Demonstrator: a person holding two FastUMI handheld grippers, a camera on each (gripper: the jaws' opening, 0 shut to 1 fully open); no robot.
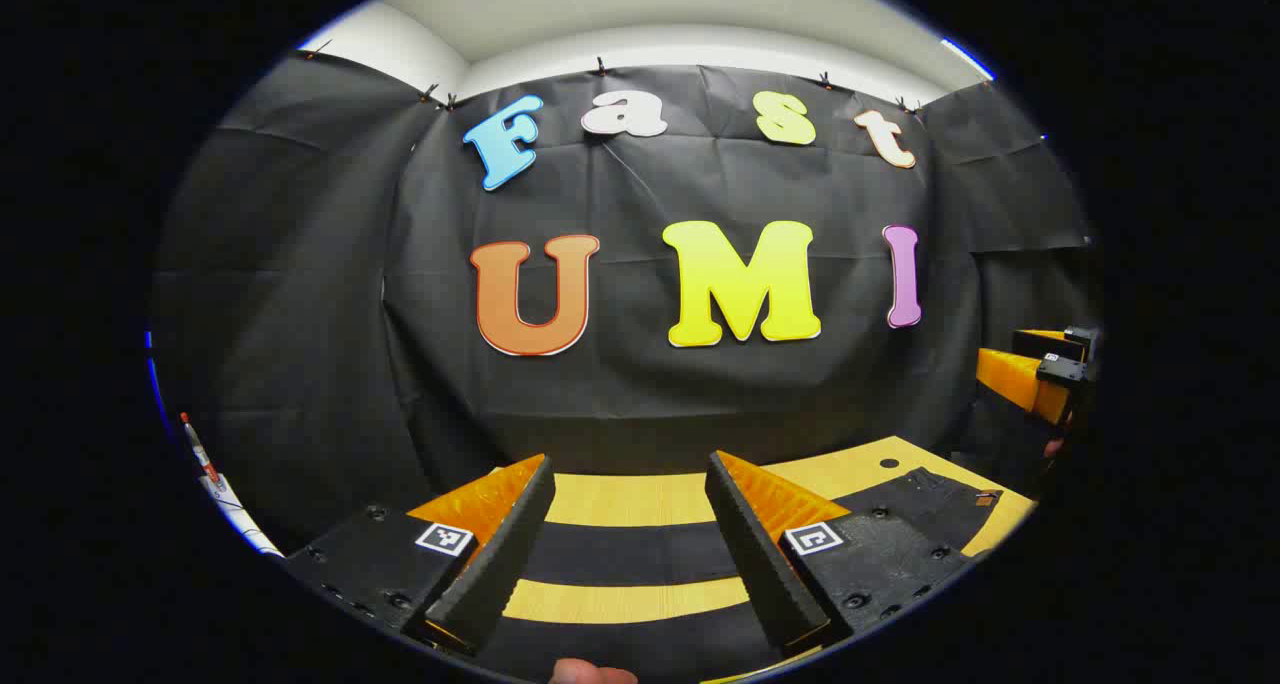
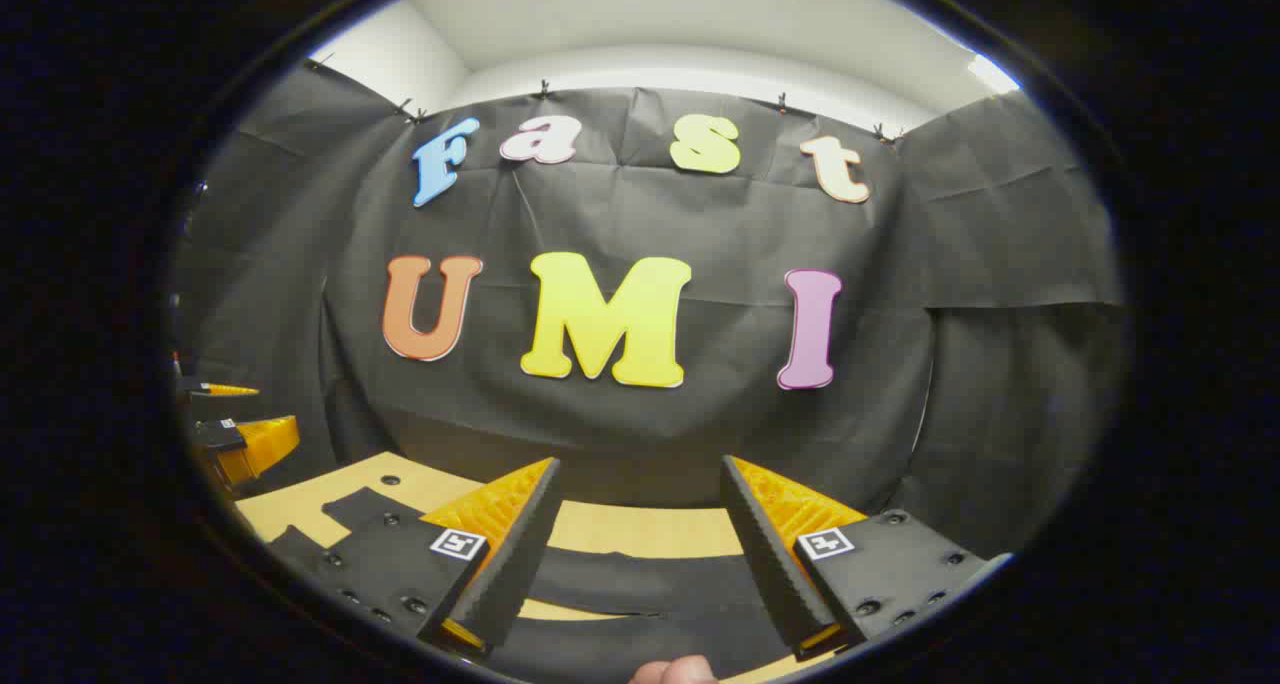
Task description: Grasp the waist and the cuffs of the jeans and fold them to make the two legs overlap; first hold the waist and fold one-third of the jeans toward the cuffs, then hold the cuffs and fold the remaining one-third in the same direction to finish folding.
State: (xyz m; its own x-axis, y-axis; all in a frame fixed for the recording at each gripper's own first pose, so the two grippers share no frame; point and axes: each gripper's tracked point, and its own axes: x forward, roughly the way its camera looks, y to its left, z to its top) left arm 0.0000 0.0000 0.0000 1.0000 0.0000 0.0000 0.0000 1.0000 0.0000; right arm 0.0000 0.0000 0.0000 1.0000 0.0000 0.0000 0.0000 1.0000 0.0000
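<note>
Flat on the wooden table (image 1: 620, 499), the dark jeans (image 1: 640, 554) lie spread beneath both grippers' parted, empty jaws.

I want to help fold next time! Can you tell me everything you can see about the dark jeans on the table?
The dark, nearly black denim jeans lie flat and unfolded on the light wooden table. In the left gripper view two legs run as dark bands with bare wood between them, and a wider part bearing a small tan patch lies to the right. Both grippers hover open above them; neither visibly touches the cloth.
</note>
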